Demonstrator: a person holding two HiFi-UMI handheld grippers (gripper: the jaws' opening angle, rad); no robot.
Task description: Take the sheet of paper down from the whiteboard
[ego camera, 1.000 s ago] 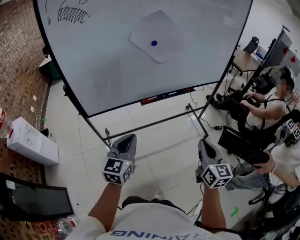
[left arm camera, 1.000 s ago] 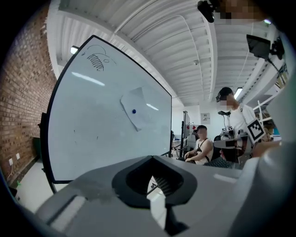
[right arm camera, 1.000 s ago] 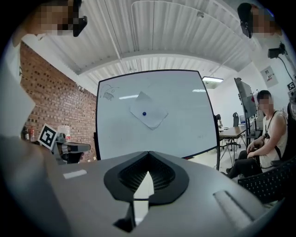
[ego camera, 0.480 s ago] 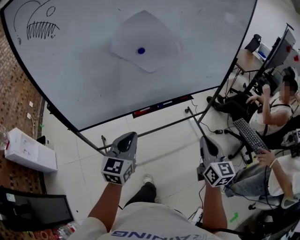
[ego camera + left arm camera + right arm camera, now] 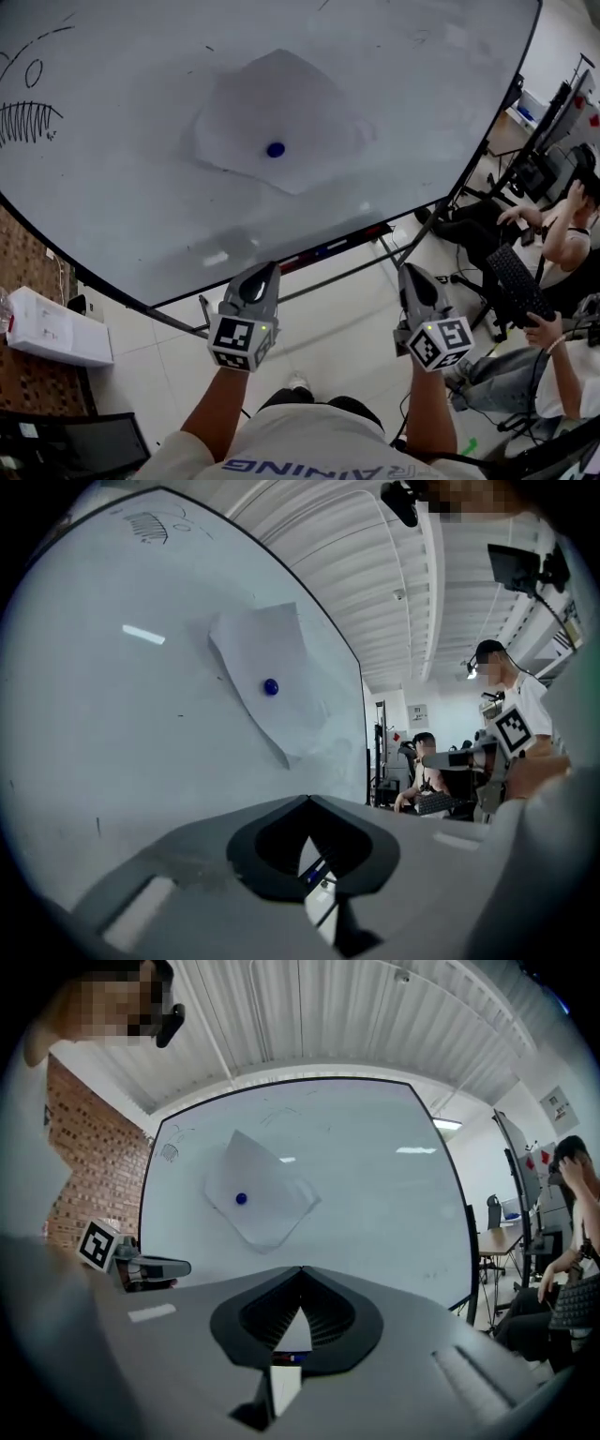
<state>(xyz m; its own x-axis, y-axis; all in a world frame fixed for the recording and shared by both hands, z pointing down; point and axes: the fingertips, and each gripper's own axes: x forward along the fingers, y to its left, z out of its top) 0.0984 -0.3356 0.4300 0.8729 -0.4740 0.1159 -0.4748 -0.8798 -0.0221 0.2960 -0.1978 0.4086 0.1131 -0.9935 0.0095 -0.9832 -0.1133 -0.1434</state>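
Note:
A white sheet of paper hangs tilted on the whiteboard, pinned near its middle by a round blue magnet. The same sheet and magnet show in the left gripper view, and the sheet again in the right gripper view. My left gripper is shut and empty, a short way below the board's lower edge. My right gripper is shut and empty too, beside it on the right. Both point toward the board, well short of the paper.
A marker tray with red and blue markers runs along the board's bottom edge, above the stand's metal legs. Seated people with a keyboard are at the right. A white box and a monitor lie at the left.
Both grippers and the head have come closer to the whiteboard; the paper and magnet now look larger and sit lower in the head view. Both grippers stay shut.

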